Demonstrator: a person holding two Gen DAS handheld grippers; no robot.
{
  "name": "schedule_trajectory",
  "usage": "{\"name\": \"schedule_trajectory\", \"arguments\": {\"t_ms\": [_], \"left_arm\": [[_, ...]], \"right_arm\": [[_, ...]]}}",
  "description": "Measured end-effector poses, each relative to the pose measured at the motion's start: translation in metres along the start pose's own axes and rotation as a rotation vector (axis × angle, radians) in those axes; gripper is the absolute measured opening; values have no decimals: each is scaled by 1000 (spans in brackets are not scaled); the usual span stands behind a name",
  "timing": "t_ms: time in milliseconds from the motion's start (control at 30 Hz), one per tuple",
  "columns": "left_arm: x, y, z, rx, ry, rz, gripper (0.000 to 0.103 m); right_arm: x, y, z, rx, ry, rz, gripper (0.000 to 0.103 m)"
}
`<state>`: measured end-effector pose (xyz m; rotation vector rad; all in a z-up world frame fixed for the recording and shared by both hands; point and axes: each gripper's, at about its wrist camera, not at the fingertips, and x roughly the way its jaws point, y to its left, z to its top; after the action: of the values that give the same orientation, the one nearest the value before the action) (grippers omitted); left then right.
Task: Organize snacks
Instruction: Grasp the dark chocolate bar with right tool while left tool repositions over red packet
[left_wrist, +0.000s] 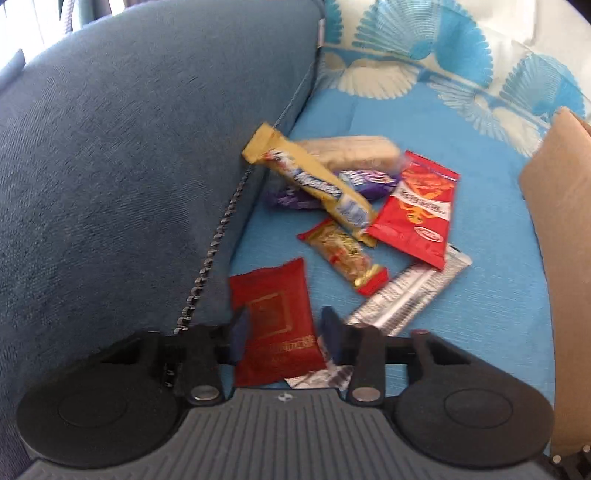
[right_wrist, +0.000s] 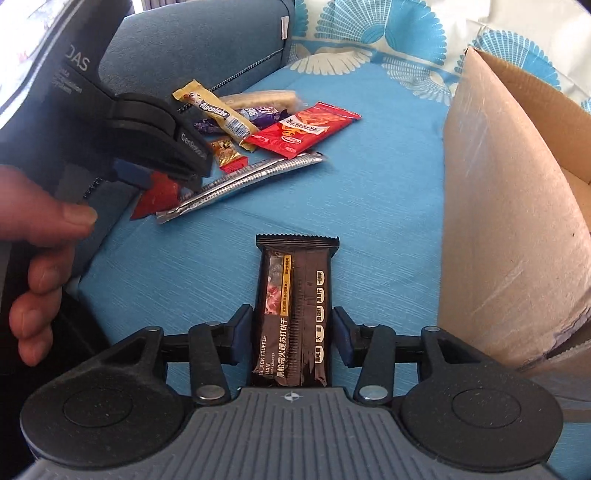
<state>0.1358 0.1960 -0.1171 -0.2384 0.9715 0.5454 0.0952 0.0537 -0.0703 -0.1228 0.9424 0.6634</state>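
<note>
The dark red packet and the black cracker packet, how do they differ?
The dark red packet is squat with a gold square print; the black cracker packet is longer, with white and yellow lettering. The dark red packet lies beside the snack pile, between the left hand-held gripper's fingers; the black cracker packet sits alone near the cardboard box, between the right hand-held gripper's fingers. Both lie on the blue cover.

Brown cardboard box (right_wrist: 517, 229) cut off at right edge, inside mostly hidden. Dark red foil packet (left_wrist: 275, 325): print too blurred to read. Silver foil wrapper (left_wrist: 406, 295) partly under red chip packet (left_wrist: 413, 210).
</note>
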Motion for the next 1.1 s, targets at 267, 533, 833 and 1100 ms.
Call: {"name": "schedule_trajectory", "arguments": {"t_ms": [267, 533, 833, 1100], "left_arm": [[-32, 25, -11, -100, -113, -144, 2], [-57, 50, -21, -168, -149, -487, 1], [-59, 47, -26, -166, -33, -414, 23], [-60, 48, -25, -185, -61, -373, 37]], "right_arm": [[1, 1, 1, -23, 0, 7, 46], [-1, 2, -2, -25, -16, 9, 41], [-1, 2, -2, -19, -17, 14, 42], [-1, 1, -3, -18, -17, 20, 49]]}}
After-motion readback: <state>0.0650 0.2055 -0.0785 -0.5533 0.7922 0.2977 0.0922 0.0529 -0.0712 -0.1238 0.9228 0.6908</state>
